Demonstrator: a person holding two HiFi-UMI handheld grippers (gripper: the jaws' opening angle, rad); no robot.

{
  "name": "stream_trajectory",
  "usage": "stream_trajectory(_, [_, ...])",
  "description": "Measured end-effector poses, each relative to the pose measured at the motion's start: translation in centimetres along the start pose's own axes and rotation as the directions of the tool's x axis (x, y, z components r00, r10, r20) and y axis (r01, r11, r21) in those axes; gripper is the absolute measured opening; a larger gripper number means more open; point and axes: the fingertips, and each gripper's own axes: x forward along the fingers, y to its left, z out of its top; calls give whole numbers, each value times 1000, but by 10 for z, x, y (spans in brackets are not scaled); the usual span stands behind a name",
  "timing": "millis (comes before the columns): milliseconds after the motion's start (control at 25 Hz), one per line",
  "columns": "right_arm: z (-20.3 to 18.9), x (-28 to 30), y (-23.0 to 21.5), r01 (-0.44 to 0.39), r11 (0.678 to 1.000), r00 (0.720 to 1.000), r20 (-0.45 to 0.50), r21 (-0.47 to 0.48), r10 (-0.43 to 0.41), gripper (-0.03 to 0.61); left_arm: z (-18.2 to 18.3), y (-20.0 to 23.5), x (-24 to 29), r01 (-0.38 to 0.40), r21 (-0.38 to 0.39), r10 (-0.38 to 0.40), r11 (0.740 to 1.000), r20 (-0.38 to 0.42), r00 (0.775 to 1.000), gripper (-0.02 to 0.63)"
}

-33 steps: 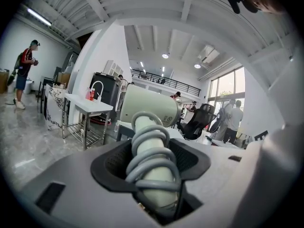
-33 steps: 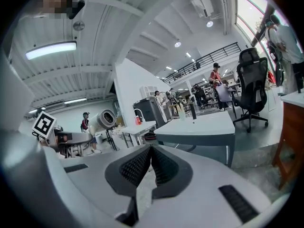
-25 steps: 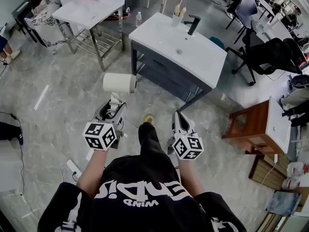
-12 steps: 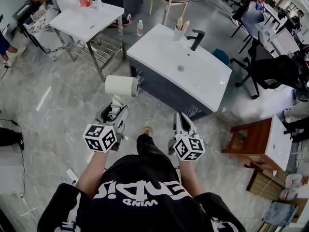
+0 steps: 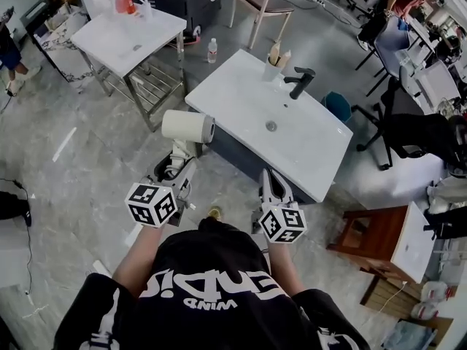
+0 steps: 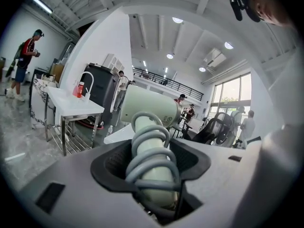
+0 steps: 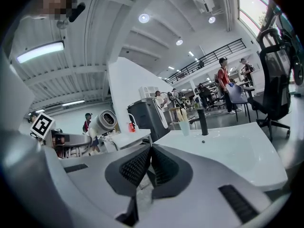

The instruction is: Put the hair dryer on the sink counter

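Your left gripper [image 5: 175, 172] pinches the hair dryer [image 5: 187, 127] by its cord-wrapped handle, barrel uppermost, just short of the sink counter [image 5: 241, 97]; this grip likely suits a lay-down. Your right gripper [image 5: 269, 181], jaws pressed together and empty, hovers at the counter's front edge.

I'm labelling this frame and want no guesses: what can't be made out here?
- Hair dryer cord end: left gripper view, hidden below the left gripper, whose jaws clamp the cord-wrapped handle.
- Contents of the cup beside the faucet on the sink counter: head view, too small.
- Red bottle label: head view, too small.
- Floor at the person's feet: head view, covered by their body.
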Motion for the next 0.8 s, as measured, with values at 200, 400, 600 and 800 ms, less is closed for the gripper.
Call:
stream_trajectory(200, [10, 34, -13, -14, 1000, 1000, -9, -16, 14, 24, 10, 13, 34, 1, -6, -1, 1000, 5, 1000, 244])
stream_trajectory(400, [19, 63, -17, -19, 1000, 1000, -15, -7, 19, 25, 20, 25, 62, 6, -3, -6, 1000, -15, 1000, 244])
stream_trajectory(600, [22, 93, -30, 3, 1000, 1000, -27, -4, -3, 25, 32, 41, 102, 37, 4, -37, 999, -33, 999, 244])
stream_trajectory(800, [28, 131, -44, 29, 1000, 999, -31, 5, -29, 25, 44, 60, 150, 80, 7, -80, 997, -59, 995, 244])
